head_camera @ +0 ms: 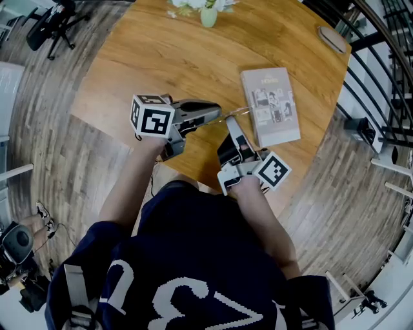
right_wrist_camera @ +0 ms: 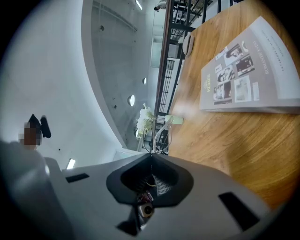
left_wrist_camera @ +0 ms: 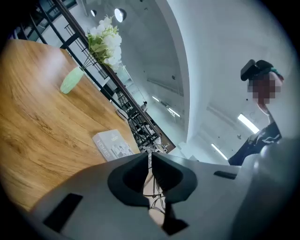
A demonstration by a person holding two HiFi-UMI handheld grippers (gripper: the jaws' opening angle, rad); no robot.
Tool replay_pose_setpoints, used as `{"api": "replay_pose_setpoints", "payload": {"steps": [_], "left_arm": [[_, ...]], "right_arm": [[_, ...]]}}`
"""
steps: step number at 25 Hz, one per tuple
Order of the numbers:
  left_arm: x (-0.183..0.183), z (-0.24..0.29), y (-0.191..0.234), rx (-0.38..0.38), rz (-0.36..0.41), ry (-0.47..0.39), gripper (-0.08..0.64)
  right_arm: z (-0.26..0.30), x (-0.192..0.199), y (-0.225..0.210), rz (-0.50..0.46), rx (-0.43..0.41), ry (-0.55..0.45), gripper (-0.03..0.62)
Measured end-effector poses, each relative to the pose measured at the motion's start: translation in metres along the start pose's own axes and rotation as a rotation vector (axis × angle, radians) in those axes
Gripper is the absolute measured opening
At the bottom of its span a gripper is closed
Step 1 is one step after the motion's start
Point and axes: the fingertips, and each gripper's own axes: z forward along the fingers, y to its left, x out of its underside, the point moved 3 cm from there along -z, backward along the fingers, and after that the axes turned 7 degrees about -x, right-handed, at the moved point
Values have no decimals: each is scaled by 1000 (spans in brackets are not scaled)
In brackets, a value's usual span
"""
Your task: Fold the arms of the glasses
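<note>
A thin wire-framed pair of glasses [head_camera: 236,113] hangs above the round wooden table [head_camera: 168,58], between my two grippers. In the head view my left gripper [head_camera: 220,115] comes in from the left and meets the frame's left end, its jaws closed to a thin slit. In the left gripper view fine wire [left_wrist_camera: 151,151] shows at the tips of that gripper [left_wrist_camera: 150,156]. My right gripper [head_camera: 231,124] reaches up from below. In the right gripper view its jaws [right_wrist_camera: 151,155] are pressed together, and the frame's rim [right_wrist_camera: 161,136] sticks out beyond them.
A grey book [head_camera: 271,106] lies flat on the table just right of the grippers. A pale green vase of white flowers [head_camera: 208,14] stands at the far edge, and an oval object [head_camera: 333,38] lies at the far right. A black railing [head_camera: 387,77] runs to the right.
</note>
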Motion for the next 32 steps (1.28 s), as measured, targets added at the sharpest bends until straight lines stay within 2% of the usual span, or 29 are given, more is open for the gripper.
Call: {"api": "replay_pose_setpoints", "payload": {"steps": [3, 5, 8, 11, 15, 18, 24, 29, 32], "left_arm": [[-3, -8, 7, -75, 45, -44, 32], [-6, -17, 13, -138, 78, -92, 32], [-8, -31, 20, -200, 97, -162, 32], [-1, -43, 28, -258, 103, -193, 32], [14, -55, 31, -277, 82, -190, 32], [24, -62, 30, -283, 78, -179, 32], [29, -68, 35, -313, 75, -181, 32], [24, -63, 33, -303, 84, -191, 32], [11, -62, 26, -313, 133, -218, 31]], "right_arm": [[-2, 0, -6, 6, 18, -9, 28], [-5, 0, -17, 22, 58, -22, 28], [-12, 2, -47, 64, 161, -49, 28], [-18, 7, -82, 136, 273, -88, 28], [-27, 13, -121, 238, 404, -152, 28], [-31, 12, -137, 256, 460, -187, 28], [-23, 7, -146, 220, 487, -198, 35], [-26, 4, -146, 201, 482, -174, 60], [-19, -8, -120, 99, 419, -123, 37]]}}
